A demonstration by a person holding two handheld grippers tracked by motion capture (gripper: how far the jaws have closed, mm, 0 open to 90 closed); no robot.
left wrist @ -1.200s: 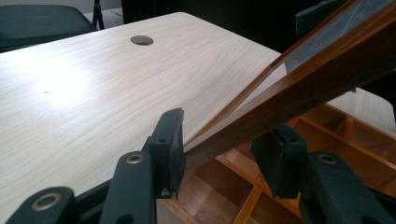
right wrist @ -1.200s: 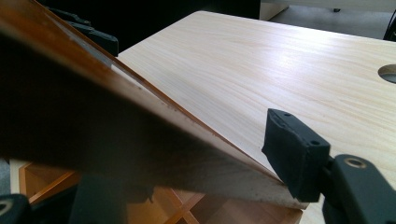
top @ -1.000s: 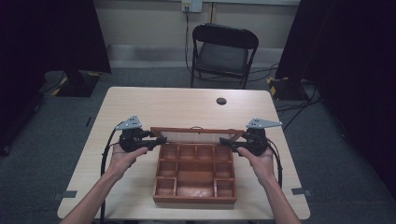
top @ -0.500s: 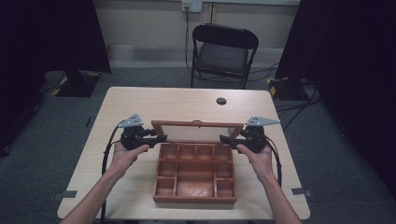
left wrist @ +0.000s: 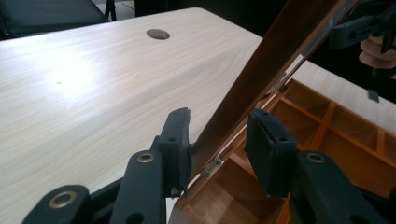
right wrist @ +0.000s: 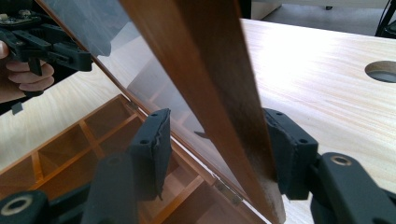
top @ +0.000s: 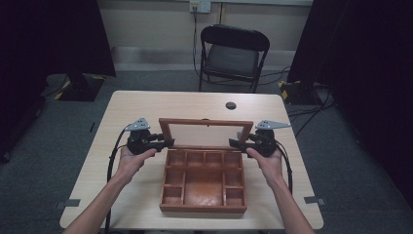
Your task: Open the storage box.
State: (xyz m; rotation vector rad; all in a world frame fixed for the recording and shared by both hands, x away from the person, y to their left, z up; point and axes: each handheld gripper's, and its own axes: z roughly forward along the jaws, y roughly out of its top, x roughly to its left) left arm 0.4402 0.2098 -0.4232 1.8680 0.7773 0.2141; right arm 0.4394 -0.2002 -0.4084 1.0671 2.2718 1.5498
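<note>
Raised further since a second ago: glass-paned wooden lid (top: 206,132) of the compartmented wooden box (top: 203,181) mid-table, now near upright. Left gripper (left wrist: 217,140) jaws just closing, straddling the lid's left frame rail, one pad touching, other apart. Right gripper (right wrist: 215,149) likewise closing, right rail between, far pad touching, grip not clenched

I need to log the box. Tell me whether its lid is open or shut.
Open. The lid stands raised on its hinges behind the wooden box, whose bare compartments show.
</note>
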